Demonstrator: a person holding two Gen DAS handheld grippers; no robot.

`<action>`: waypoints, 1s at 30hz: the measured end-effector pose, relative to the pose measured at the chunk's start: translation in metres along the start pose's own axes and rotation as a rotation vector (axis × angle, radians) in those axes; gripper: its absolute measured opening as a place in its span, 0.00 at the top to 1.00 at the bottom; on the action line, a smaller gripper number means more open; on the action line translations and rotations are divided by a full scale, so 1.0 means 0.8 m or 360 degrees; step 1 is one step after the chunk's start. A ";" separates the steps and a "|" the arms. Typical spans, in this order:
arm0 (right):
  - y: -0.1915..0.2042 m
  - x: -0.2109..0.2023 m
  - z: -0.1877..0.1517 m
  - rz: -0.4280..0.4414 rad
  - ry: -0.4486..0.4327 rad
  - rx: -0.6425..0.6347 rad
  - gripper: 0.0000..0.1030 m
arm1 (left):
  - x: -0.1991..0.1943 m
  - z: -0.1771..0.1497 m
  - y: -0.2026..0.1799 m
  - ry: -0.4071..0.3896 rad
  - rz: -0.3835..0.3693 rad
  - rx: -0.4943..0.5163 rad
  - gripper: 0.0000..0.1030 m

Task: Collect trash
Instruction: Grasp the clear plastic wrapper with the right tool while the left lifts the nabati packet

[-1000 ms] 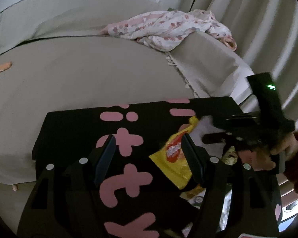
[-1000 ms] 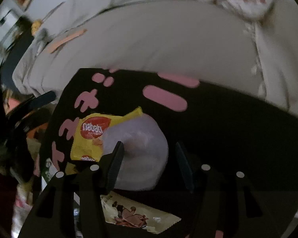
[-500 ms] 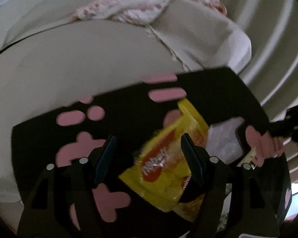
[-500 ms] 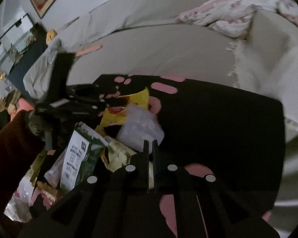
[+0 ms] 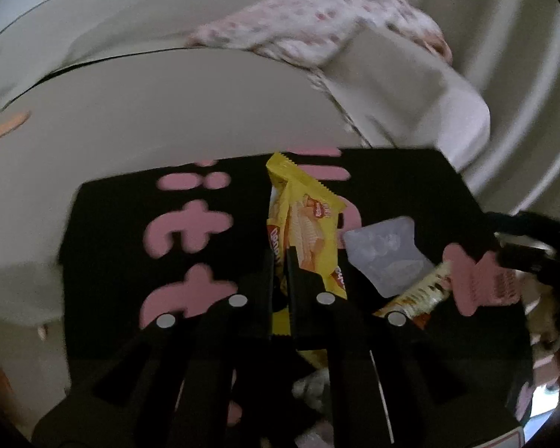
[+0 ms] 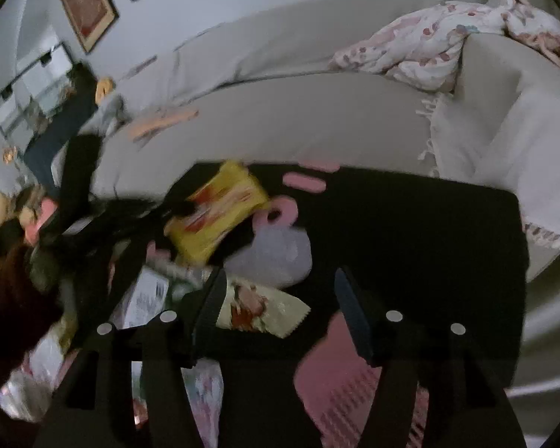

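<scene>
My left gripper [image 5: 280, 261] is shut on a yellow wafer wrapper [image 5: 306, 216] and holds it over the open black bag with pink marks [image 5: 190, 224]. The wrapper also shows in the right wrist view [image 6: 216, 216], with the left gripper at its left. A clear crumpled plastic piece [image 5: 384, 257] lies in the bag beside it, also seen in the right wrist view [image 6: 276, 257]. My right gripper [image 6: 280, 291] is open and empty above the bag [image 6: 410, 231], over a cream snack wrapper [image 6: 261, 310].
A grey sofa [image 6: 280, 119] stands behind the bag, with a floral blanket [image 6: 429, 48] on its right end. An orange strip [image 6: 160, 123] lies on the seat. More wrappers [image 6: 145, 295] fill the bag's left side. Framed pictures [image 6: 86, 3] hang on the wall.
My left gripper has closed on the yellow wrapper and lifted it upright. My right gripper was shut half a second ago and is now open, drawn back from the clear plastic.
</scene>
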State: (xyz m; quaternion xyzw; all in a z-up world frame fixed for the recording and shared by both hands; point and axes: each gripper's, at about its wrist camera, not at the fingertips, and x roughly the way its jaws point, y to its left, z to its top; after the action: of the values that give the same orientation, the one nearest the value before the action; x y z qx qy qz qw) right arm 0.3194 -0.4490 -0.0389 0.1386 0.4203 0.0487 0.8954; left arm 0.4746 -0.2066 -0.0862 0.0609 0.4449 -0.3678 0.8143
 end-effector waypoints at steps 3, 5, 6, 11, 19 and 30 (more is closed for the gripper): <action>0.003 0.034 0.016 -0.0009 0.0070 0.0020 0.44 | -0.028 -0.012 0.010 -0.0049 0.0011 -0.0082 0.94; 0.005 0.065 0.027 -0.0052 0.0139 0.0033 0.44 | -0.045 -0.022 0.015 -0.0083 0.0021 -0.0123 0.94; 0.006 0.075 0.030 -0.0072 0.0162 0.0034 0.44 | -0.055 -0.027 0.018 -0.0100 0.0021 -0.0157 0.94; 0.012 0.132 0.043 -0.0260 0.0271 0.0011 0.44 | -0.102 -0.051 0.026 -0.0201 0.0032 -0.0273 0.94; 0.053 0.141 0.018 -0.0267 0.0321 -0.0225 0.44 | -0.173 -0.099 0.033 -0.0322 0.0017 -0.0449 0.94; 0.078 0.093 -0.044 -0.0004 0.0325 -0.0209 0.89 | -0.243 -0.180 0.008 -0.0370 0.0041 -0.0588 0.94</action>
State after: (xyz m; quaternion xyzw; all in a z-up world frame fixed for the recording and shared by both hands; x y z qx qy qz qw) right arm 0.3422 -0.3665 -0.0973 0.0734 0.5053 0.0888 0.8552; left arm 0.3161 -0.0343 -0.0240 -0.1263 0.4072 -0.2741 0.8620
